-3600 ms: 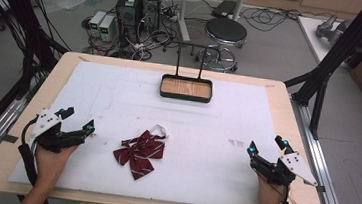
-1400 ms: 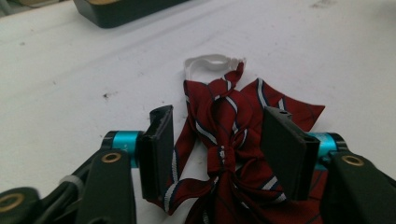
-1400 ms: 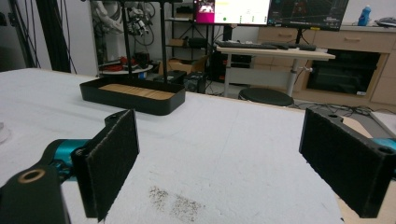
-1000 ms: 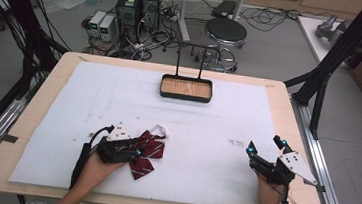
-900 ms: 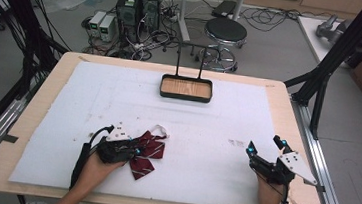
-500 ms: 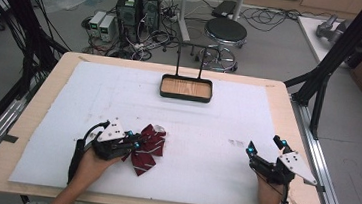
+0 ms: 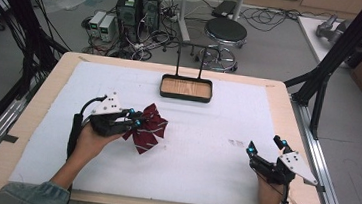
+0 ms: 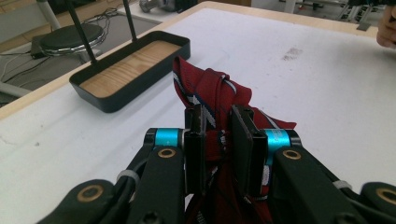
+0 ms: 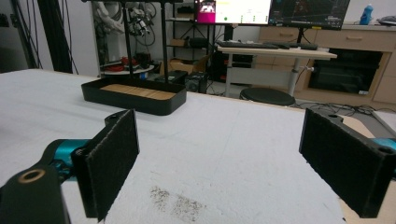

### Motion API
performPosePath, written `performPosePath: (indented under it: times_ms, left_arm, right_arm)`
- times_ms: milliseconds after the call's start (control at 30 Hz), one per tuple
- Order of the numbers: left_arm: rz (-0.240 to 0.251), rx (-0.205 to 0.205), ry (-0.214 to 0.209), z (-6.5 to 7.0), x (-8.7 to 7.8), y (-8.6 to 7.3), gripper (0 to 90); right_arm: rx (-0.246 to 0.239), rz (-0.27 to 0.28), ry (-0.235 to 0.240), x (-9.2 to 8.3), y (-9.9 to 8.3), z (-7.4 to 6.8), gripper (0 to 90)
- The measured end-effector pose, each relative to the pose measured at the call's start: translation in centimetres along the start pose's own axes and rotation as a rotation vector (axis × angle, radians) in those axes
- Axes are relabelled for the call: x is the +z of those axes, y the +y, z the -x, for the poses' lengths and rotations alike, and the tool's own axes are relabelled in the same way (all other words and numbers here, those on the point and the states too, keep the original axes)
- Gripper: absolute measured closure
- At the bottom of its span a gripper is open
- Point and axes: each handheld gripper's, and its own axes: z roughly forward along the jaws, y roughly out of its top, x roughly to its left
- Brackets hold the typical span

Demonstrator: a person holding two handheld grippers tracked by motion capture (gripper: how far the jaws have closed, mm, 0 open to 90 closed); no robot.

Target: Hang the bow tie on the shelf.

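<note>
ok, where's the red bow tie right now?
High view: the red bow tie is left of centre over the white mat, clamped in the left tool, nearer the person than the black tray.

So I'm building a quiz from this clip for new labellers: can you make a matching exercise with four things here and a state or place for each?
Things:
1. left gripper
2. right gripper
3. red bow tie
4. black tray

States or places:
A. at the far edge of the table, wooden floor bare
B. jaws wide apart, nothing between them
C. pinched and raised off the white table cover
D. shut on striped fabric

Pairs: 1-D, 2-B, 3-C, 4-A
</note>
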Motion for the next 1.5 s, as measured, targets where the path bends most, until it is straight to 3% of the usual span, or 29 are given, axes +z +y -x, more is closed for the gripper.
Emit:
performPosePath:
  times_ms: [367, 700, 1067, 1500]
  left_arm:
    - [0.026, -0.025, -0.019, -3.7, 1.3, 4.2, 75.5]
    - [0.036, -0.01, 0.005, -6.3, 2.9, 7.5, 75.6]
    - [0.055, -0.048, 0.063, -9.9, 4.9, 9.6, 75.6]
    - [0.054, -0.06, 0.128, -12.7, 6.9, 11.3, 75.6]
  right_arm:
    - [0.003, -0.001, 0.003, 0.0, 0.0, 0.0, 11.1]
    - [0.002, -0.002, 0.005, 0.1, 0.0, 0.0, 11.1]
    - [0.007, -0.004, 0.008, 0.1, 0.0, 0.1, 11.1]
    - [0.011, -0.006, 0.014, 0.1, 0.0, 0.1, 11.1]
